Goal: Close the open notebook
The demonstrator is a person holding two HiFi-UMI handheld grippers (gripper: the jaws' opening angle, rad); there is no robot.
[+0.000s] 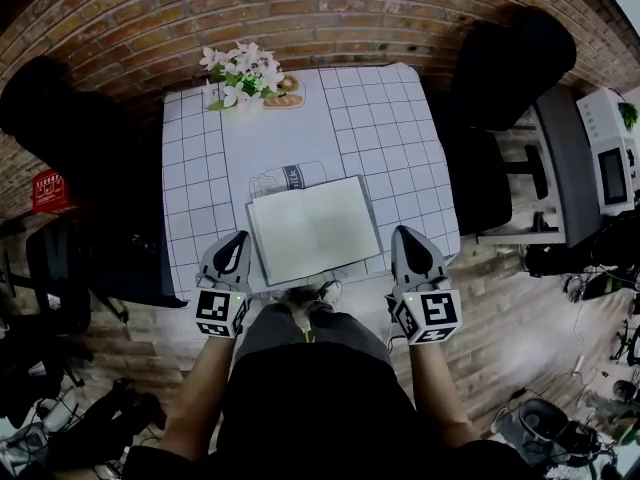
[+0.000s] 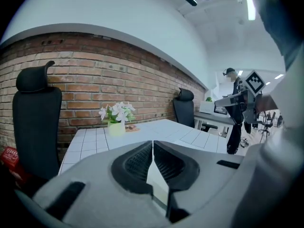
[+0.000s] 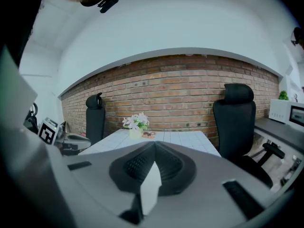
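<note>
Notebook [image 1: 315,230] lies open and flat at the near edge of the desk [image 1: 195,168], and I hold my left tool [image 1: 238,240] beside its left edge and my right tool [image 1: 405,234] beside its right, both with jaws closed together on nothing.

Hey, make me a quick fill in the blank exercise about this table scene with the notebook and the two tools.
The notebook lies ___ on the table.
The left tool and the right tool each have jaws that are ___, holding nothing.
The wall behind the flowers is made of ___.
Missing words: open; shut; brick.
</note>
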